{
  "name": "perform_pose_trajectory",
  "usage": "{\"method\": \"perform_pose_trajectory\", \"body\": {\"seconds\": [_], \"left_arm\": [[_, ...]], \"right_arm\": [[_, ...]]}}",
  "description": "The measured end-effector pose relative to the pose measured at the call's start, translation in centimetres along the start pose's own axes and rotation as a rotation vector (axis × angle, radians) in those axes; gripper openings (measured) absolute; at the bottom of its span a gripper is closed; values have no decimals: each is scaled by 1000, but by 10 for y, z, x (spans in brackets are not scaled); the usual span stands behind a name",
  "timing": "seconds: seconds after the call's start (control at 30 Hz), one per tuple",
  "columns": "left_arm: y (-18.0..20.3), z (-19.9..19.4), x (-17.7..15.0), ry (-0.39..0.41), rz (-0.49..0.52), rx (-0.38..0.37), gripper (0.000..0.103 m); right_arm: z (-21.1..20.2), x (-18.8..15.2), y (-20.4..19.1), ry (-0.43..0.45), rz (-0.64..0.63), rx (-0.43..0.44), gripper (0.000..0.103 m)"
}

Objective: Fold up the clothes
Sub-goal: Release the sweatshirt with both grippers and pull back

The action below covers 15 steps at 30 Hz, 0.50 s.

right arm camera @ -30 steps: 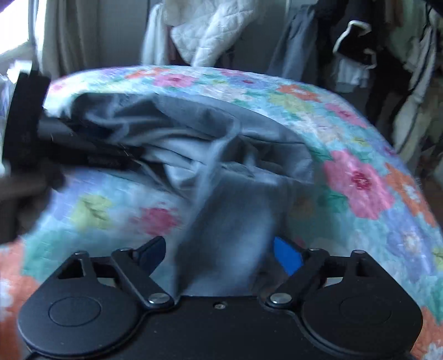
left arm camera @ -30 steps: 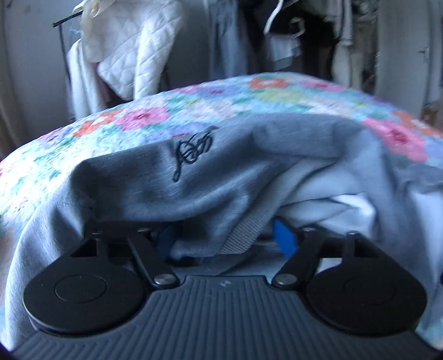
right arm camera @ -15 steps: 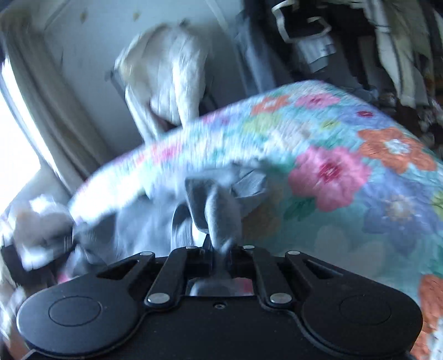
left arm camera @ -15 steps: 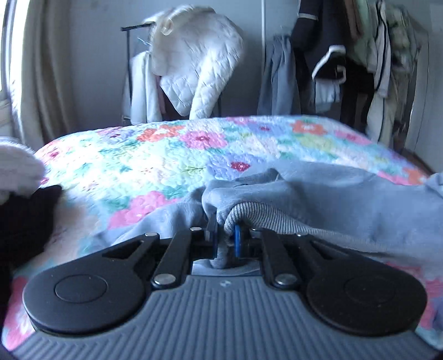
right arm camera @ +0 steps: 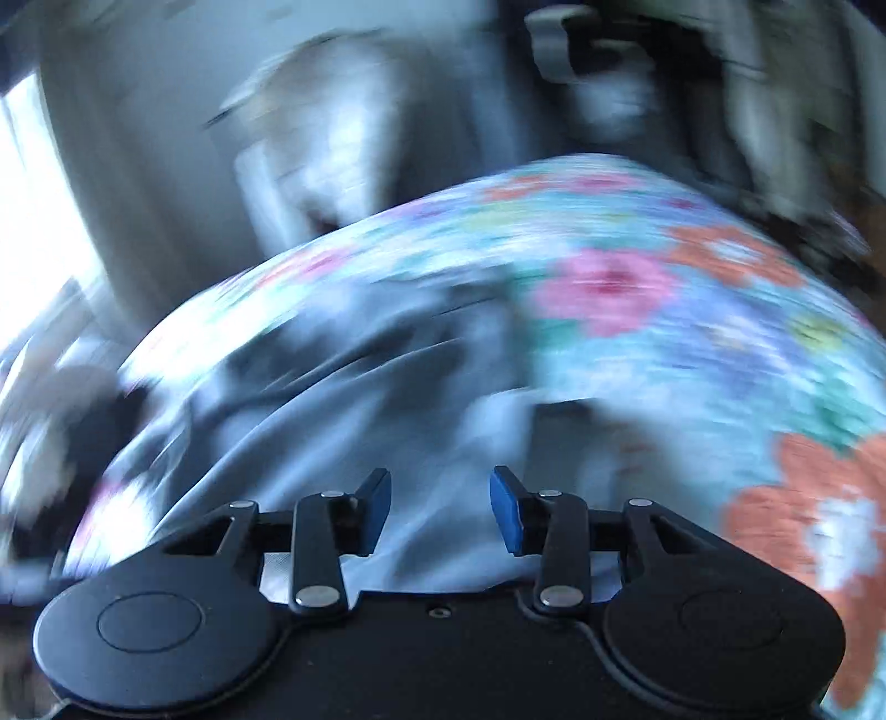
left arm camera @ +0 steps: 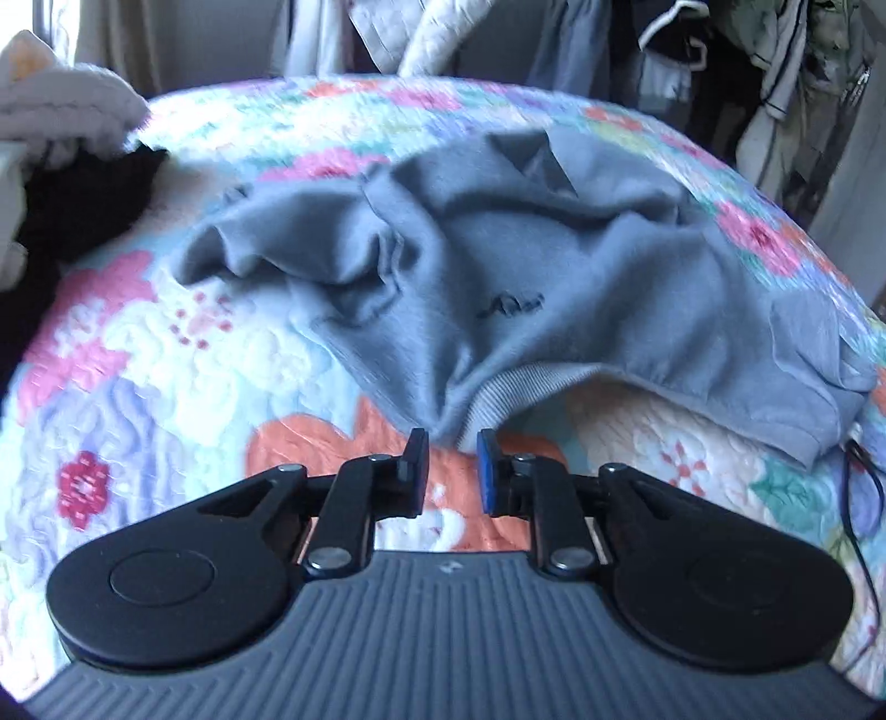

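Observation:
A grey sweatshirt [left arm camera: 554, 288] with a small dark embroidered mark lies crumpled on the floral quilt [left arm camera: 166, 387]. Its ribbed hem faces me. My left gripper [left arm camera: 453, 443] sits just short of the hem's near corner; its jaws are opening and nothing is between the pads. The right wrist view is blurred with motion. There the grey sweatshirt [right arm camera: 332, 421] lies under and ahead of my right gripper [right arm camera: 440, 487]. Its jaws are opening too, the blue pads standing clear of the cloth.
A heap of pale and black clothes [left arm camera: 66, 166] sits at the quilt's left edge. Hanging garments [left arm camera: 775, 83] and a white quilted jacket [left arm camera: 398, 33] crowd the wall behind the bed. A black cable [left arm camera: 864, 498] trails at the right. A bright window [right arm camera: 33, 221] is at left.
Half a second ago both grippers were shut on folds of the sweatshirt. Both have let go and their jaws have parted. The left gripper has drawn back from the hem.

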<state>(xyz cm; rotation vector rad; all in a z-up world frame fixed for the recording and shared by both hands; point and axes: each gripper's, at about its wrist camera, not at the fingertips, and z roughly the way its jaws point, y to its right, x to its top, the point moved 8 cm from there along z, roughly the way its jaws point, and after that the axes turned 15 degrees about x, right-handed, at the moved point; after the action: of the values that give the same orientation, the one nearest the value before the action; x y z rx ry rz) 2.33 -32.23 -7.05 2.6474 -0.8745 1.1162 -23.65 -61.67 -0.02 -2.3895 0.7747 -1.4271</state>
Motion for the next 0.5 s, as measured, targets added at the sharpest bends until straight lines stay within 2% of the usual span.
{"method": "perform_pose_trajectory", "body": {"seconds": [0.03,0.13,0.23,0.27,0.37,0.5], "left_arm": [[-1,-3,1,13,-3,14,24],[3,-10,8,27,-25,-8,29],[8,-25,10,67,-30,-21,41],[10,-28,11,79,-28,-14,41],[11,-33,10,84,-15,-10,41],[5,-42,11,88,-30,-7,41]], "right_arm": [[3,0,-18,-9,-48,34,45],[5,5,-67,-27,-177,128,46],[-13,20,-102,7,-256,202,63],[-17,23,-106,22,-264,210,65],[-45,25,-112,27,-257,180,65],[-101,18,-90,14,-215,79,65]]}}
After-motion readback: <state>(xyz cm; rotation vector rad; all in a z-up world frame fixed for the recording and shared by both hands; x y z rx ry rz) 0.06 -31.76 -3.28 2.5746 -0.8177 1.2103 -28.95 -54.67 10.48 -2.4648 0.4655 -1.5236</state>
